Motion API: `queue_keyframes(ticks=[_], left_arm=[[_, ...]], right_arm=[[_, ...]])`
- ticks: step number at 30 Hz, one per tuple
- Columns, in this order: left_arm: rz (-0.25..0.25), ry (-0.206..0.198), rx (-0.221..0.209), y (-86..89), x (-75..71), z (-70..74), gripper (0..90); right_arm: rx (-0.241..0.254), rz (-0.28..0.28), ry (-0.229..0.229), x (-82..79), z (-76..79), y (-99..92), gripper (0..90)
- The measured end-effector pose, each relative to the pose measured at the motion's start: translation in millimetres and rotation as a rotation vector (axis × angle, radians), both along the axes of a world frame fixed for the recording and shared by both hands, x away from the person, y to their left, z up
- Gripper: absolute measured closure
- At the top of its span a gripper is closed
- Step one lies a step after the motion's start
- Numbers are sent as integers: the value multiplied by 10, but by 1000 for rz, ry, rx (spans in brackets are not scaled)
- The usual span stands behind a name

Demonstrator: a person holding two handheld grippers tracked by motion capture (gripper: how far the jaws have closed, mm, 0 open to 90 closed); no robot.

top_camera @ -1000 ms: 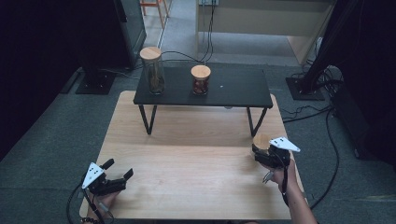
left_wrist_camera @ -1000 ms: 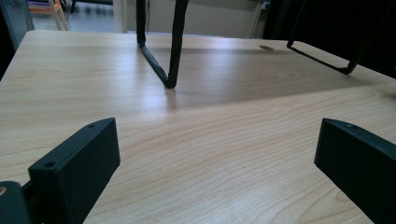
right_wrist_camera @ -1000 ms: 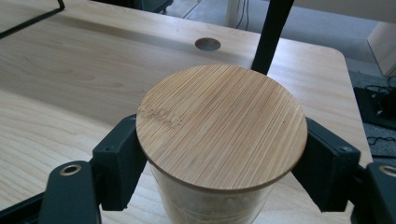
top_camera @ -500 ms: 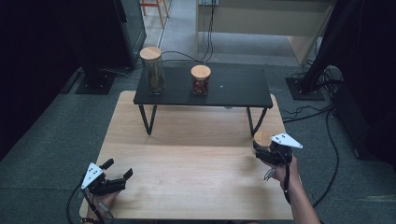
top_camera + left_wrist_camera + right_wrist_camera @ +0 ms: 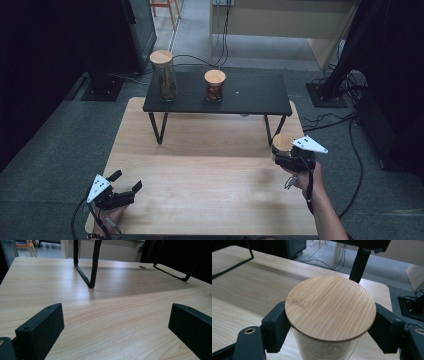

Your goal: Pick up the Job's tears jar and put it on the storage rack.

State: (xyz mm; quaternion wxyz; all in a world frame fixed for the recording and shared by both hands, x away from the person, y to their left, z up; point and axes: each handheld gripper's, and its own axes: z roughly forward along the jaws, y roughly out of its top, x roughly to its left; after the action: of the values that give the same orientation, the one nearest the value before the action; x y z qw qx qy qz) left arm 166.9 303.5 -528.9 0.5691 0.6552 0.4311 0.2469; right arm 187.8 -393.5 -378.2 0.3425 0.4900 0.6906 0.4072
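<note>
Right hand-held gripper (image 5: 329, 327) is clamped on a glass jar with a bamboo lid (image 5: 330, 307), jaws pressing the glass just under the lid rim; contents look pale and granular, cannot tell what. In the high view this gripper (image 5: 282, 155) holds the jar (image 5: 281, 142) near the right edge of the wooden counter (image 5: 200, 170), just in front of the right leg of the black shelf (image 5: 250, 95); whether the jar base is clear of the counter cannot be told. Left hand-held gripper (image 5: 122, 187) rests at the near left corner of the counter, jaws spread wide with nothing between them, confirmed in its own view (image 5: 112, 322). On the shelf stand a tall lidded jar (image 5: 164, 75) and a shorter lidded jar (image 5: 215, 85), well apart from the held one. Judgement: grasp is done; carrying the jar and setting it down, likely up on the shelf beside the other two, is left, so roughly the early part of the work
</note>
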Motion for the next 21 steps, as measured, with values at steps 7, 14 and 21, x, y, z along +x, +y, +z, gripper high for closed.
queue_keyframes(ticks=[7, 14, 21], left_arm=[[-4, 0, 1, 4, 5, 1, 3], [-5, 1, 2, 4, 7, 2, 3], [-5, 1, 0, 6, 9, 2, 3]], right_arm=[[-10, 4, -8, 34, 100, 20, 250], [-9, 9, -11, 70, 189, 38, 250], [-11, 16, -24, 103, 288, 59, 250]])
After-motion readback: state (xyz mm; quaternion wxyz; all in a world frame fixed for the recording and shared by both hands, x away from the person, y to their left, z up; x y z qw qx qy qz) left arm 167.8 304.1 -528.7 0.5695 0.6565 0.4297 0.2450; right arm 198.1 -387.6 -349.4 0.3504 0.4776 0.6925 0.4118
